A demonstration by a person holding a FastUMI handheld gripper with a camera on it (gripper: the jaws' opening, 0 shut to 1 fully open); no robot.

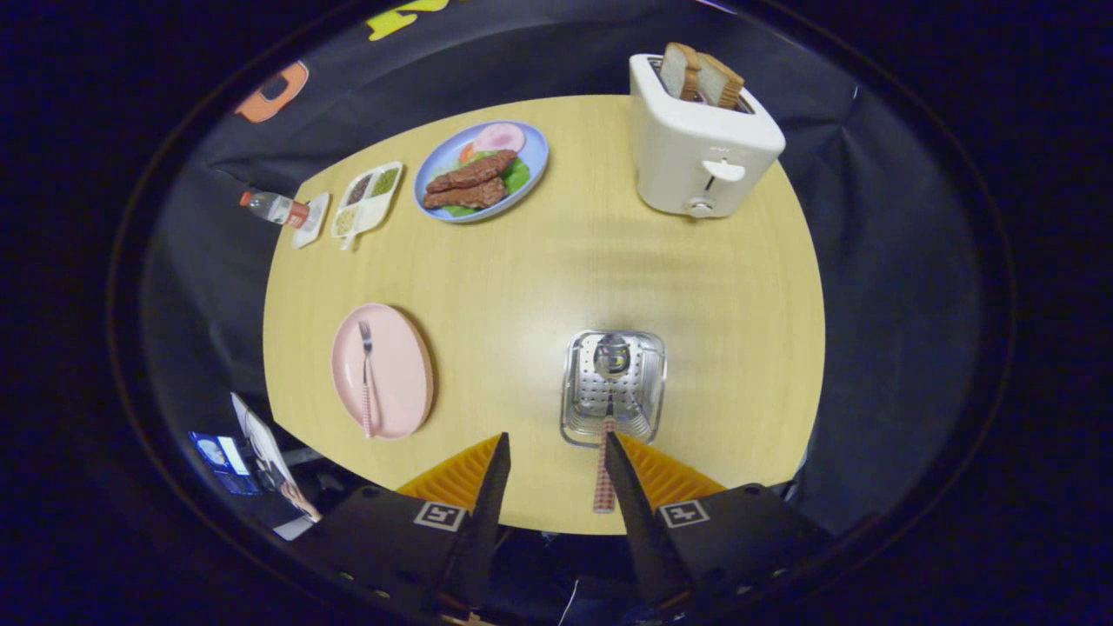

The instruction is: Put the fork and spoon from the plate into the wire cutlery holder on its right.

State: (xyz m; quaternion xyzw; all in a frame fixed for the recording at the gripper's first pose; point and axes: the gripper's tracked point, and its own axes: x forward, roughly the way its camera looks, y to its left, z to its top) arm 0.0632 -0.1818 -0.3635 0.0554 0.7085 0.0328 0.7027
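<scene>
A pink plate (402,365) lies on the wooden table, left of and beyond my fingers. On it rests a fork (366,376) with a red checked handle, tines pointing away. The wire cutlery holder (574,409) stands to the plate's right, just ahead of my right finger. The spoon (611,356) stands in it, bowl down, with its checked handle rising toward me beside the right finger's inner edge. My gripper (556,440) hovers above the table's near edge, open, with a wide gap and nothing pressed between the fingers.
A white toaster (700,152) with two bread slices stands at the far right. A blue plate of food (481,169), a divided condiment tray (367,198) and a small bottle (274,209) lie along the far left. Some printed cards (261,452) sit off the near left edge.
</scene>
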